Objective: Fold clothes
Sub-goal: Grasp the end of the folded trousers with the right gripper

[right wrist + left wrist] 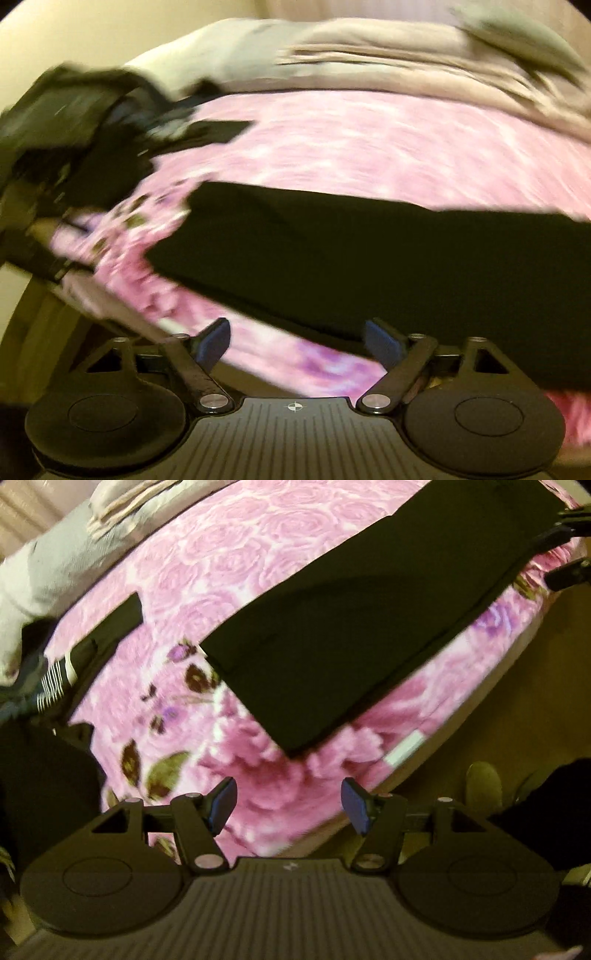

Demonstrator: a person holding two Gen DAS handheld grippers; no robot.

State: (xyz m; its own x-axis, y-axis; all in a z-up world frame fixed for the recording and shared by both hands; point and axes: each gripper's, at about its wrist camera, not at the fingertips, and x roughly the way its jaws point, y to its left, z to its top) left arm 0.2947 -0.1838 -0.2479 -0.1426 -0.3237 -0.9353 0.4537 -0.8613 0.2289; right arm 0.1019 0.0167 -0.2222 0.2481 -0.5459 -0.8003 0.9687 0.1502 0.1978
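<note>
A black garment (354, 627) lies flat as a long folded strip on the pink floral blanket (229, 554). My left gripper (290, 805) hangs open above the blanket, just short of the strip's near corner, with nothing between its blue pads (223, 805). At the strip's far end, two dark fingers at the top right edge seem to be my right gripper (569, 542). In the blurred right wrist view the black garment (369, 258) runs across the middle. My right gripper (297, 341) is open over its near edge, its pads (380, 343) holding nothing.
A heap of dark and striped clothes (55, 679) lies at the blanket's left end, also seen as the dark heap (74, 147). Beige and grey bedding (369, 48) is bunched along the far side. Beyond the bed's edge is tan floor (517, 701).
</note>
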